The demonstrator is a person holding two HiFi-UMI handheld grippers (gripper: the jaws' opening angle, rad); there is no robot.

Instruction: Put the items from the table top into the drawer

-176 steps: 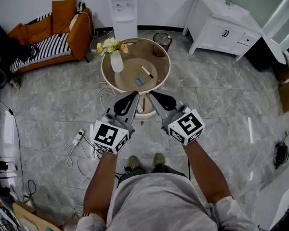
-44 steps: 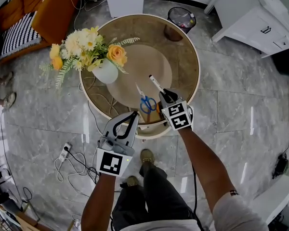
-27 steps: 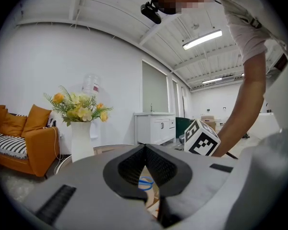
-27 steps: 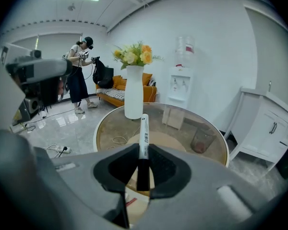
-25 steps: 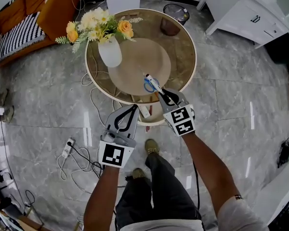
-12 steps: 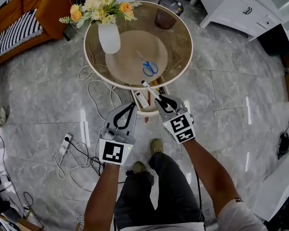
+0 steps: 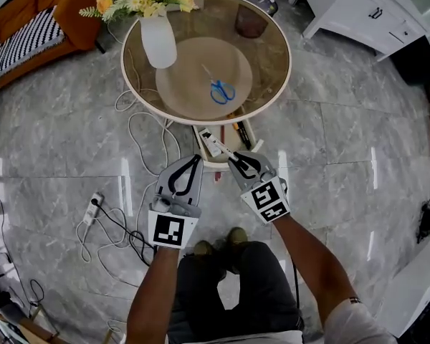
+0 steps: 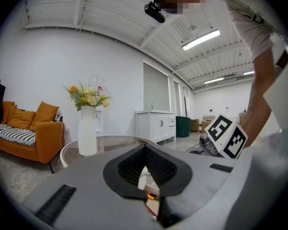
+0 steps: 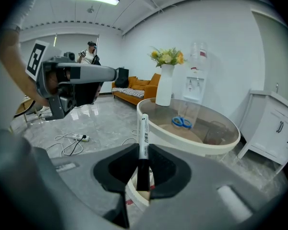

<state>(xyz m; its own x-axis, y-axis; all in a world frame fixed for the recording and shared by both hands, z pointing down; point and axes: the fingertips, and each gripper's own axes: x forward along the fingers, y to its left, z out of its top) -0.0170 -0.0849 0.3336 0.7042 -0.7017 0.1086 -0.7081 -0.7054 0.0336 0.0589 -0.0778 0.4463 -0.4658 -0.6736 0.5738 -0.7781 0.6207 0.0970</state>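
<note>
A white marker with a black cap (image 9: 143,138) stands up between the jaws of my right gripper (image 9: 143,153), which is shut on its capped end. In the head view that right gripper (image 7: 231,158) holds the marker (image 7: 222,149) just over the front of the open drawer (image 7: 254,136) under the round glass table (image 7: 276,84). Blue scissors (image 7: 221,90) lie on the tabletop. My left gripper (image 7: 194,160) hangs beside the drawer's left front, shut and empty; its fingertips (image 8: 145,150) meet. A white item (image 7: 209,142) and an orange-black one (image 7: 241,135) lie in the drawer.
A white vase of flowers (image 7: 158,41) stands at the table's far left. Cables and a power strip (image 7: 93,205) trail over the floor at left. A waste bin (image 7: 252,20) sits behind the table, a white cabinet (image 7: 358,13) at the right, an orange sofa (image 7: 36,27) at the left.
Both grippers have drawn back from the table and sunk. The right one carried the marker from over the tabletop's edge to the front of the open drawer.
</note>
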